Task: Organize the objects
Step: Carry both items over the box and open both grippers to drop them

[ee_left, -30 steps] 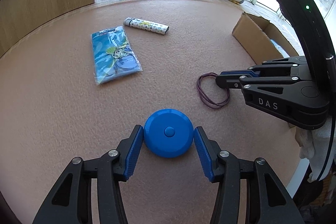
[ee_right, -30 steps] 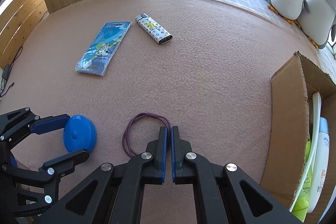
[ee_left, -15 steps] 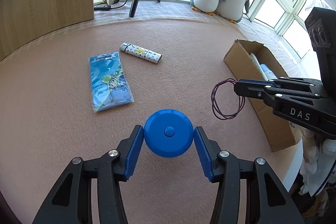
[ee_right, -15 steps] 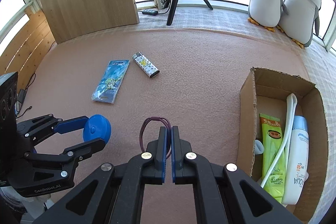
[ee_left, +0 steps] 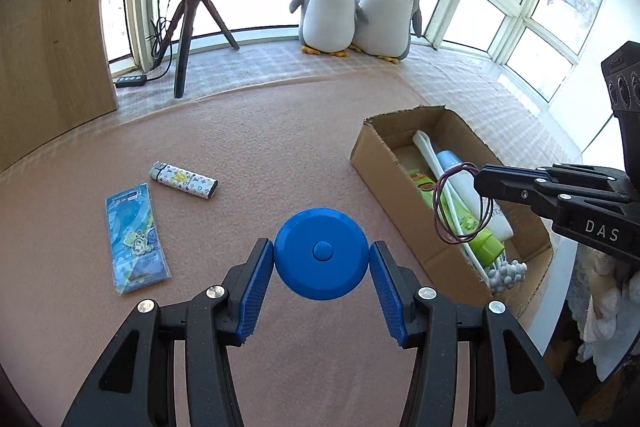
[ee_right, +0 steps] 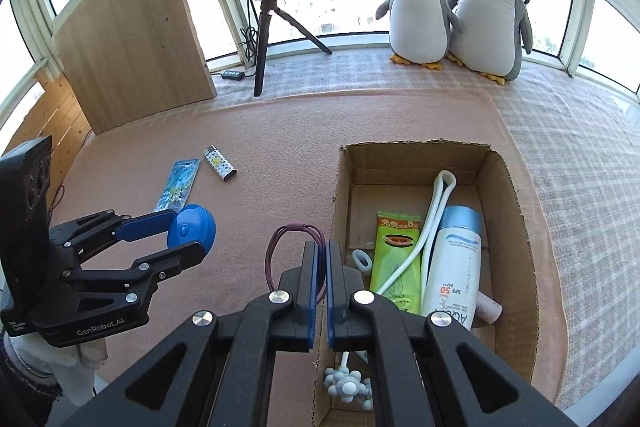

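Note:
My left gripper point(ee_left: 322, 255) is shut on a round blue tape measure point(ee_left: 321, 253), held in the air above the pink mat; the same gripper point(ee_right: 188, 235) and tape measure point(ee_right: 191, 230) show at the left of the right wrist view. My right gripper point(ee_right: 322, 247) is shut on a loop of purple hair ties point(ee_right: 280, 247), which dangle point(ee_left: 454, 207) over the near wall of the cardboard box point(ee_left: 384, 179). On the mat lie a patterned lighter point(ee_left: 183, 180) and a blue plastic packet point(ee_left: 135, 238).
The box point(ee_right: 516, 211) holds a white sunscreen bottle point(ee_right: 454, 267), a green packet point(ee_right: 394, 255), a white cord and a grey knobbly toy point(ee_right: 348, 385). Two plush penguins point(ee_left: 360, 9), a ring light on a tripod point(ee_left: 192, 27) and a wooden board point(ee_right: 132, 35) stand at the back.
Both grippers have lifted well off the mat with their objects. The right gripper has carried the hair ties rightward to the box's edge.

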The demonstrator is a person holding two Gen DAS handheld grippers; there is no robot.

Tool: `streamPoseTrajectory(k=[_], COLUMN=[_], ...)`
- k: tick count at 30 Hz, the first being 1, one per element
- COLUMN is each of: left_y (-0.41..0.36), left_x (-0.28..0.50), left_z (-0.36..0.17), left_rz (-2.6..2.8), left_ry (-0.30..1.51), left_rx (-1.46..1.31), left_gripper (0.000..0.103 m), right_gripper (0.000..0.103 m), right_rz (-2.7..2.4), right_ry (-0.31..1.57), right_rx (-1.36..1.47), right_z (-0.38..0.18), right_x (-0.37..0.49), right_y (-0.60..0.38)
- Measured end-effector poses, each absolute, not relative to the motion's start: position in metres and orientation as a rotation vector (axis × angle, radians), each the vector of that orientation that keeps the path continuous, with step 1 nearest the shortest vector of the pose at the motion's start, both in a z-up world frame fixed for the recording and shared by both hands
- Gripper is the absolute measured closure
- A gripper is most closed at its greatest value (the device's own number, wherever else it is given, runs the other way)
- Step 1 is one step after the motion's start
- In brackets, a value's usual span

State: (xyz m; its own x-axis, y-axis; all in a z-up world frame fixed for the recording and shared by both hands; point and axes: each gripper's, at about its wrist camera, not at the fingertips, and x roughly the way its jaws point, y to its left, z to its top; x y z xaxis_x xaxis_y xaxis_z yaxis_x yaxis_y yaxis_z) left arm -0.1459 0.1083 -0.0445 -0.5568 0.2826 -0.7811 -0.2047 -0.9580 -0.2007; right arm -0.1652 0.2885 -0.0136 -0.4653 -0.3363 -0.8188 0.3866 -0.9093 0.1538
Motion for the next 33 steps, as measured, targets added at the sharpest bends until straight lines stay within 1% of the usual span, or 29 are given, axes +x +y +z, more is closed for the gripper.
streamPoseTrajectory(k=[11,18,25,33], left_y=[0.186,0.224,0.249,0.257], left_x=[-0.175,-0.200,-0.213,-0.217], left_z=[-0.033,-0.042,-0.055,-0.058], left_rz=[2.466,2.415,2.387,2.367], left_ry=[-0.052,-0.044,-0.019,-0.016], left_rx=[-1.239,-1.245,-1.273,-1.290], left_gripper=[0.049,0.050,0.049,0.049], right_gripper=[0.100,0.100,0.100,0.099], right_rz=[-2.474,-2.494,-2.489,-2.474], right_ry=[-0.021,-0.059,-0.091,-0.116], right_rx=[1.372,1.421,1.461,1.465], right_z=[-0.017,-0.029,-0.041,-0.043], right_x=[-0.162,-0.157,-0.156,-0.158], right_y=[0.366,0.393,0.406,0.409])
